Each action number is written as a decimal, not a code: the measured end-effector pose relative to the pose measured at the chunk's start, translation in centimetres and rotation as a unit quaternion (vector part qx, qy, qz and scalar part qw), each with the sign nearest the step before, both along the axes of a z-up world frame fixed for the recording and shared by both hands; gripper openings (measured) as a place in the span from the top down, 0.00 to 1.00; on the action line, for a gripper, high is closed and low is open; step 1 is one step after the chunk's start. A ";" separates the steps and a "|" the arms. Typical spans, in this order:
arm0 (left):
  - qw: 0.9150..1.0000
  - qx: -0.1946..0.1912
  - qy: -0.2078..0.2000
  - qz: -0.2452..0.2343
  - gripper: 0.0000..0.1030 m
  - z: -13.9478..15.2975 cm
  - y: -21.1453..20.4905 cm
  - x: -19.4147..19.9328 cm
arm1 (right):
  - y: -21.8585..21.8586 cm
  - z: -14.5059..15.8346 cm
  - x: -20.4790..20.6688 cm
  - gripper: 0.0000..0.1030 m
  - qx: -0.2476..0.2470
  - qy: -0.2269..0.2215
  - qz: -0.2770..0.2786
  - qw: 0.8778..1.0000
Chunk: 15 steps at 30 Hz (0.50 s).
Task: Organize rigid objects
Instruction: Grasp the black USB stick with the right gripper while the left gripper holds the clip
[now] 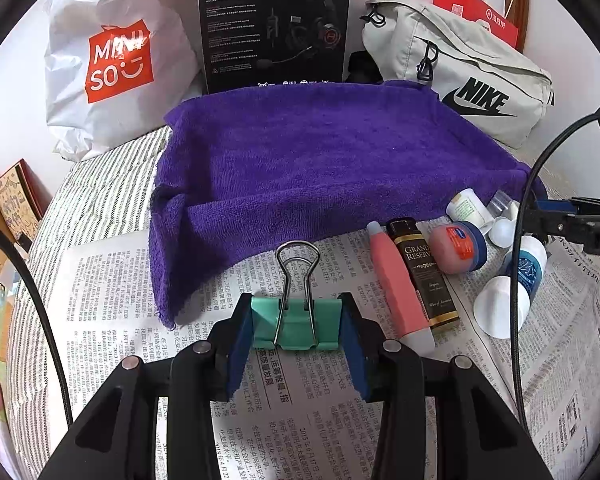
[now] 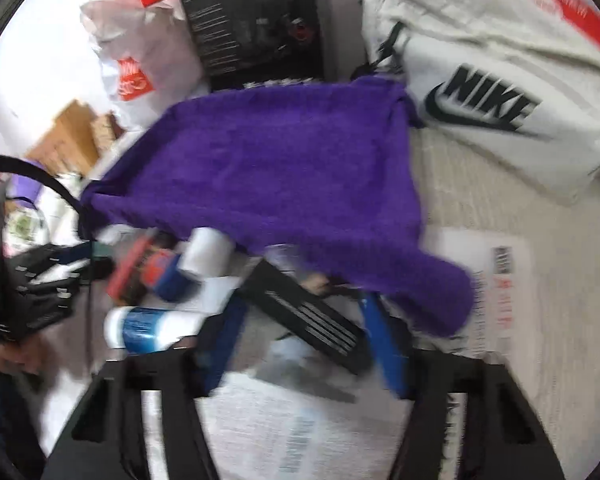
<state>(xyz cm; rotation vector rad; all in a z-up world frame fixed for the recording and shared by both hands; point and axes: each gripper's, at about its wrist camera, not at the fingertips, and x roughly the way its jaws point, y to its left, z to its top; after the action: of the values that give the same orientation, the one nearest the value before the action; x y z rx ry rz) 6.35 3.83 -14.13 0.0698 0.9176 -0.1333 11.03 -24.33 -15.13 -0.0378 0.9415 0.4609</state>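
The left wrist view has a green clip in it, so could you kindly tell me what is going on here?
A person is tidying small items on a newspaper with two tools. The left hand-held gripper is shut on a teal binder clip, held in front of a purple towel. To its right lie a pink tube, a dark bottle and a small jar. The right hand-held gripper frames a black object, but blur hides whether it grips.

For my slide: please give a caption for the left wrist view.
Left gripper holds green binder clip over newspaper, before purple towel.
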 end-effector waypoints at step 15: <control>1.000 0.000 -0.001 0.000 0.61 0.0 0.0 0.0 | -0.4 -0.8 -2.9 0.78 -0.040 0.056 -0.012 0.998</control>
<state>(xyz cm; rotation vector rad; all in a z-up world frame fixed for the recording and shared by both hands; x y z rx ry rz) 6.38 3.83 -14.16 0.0702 0.9161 -0.1332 8.14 -24.70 -15.95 -0.0733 1.0691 0.4053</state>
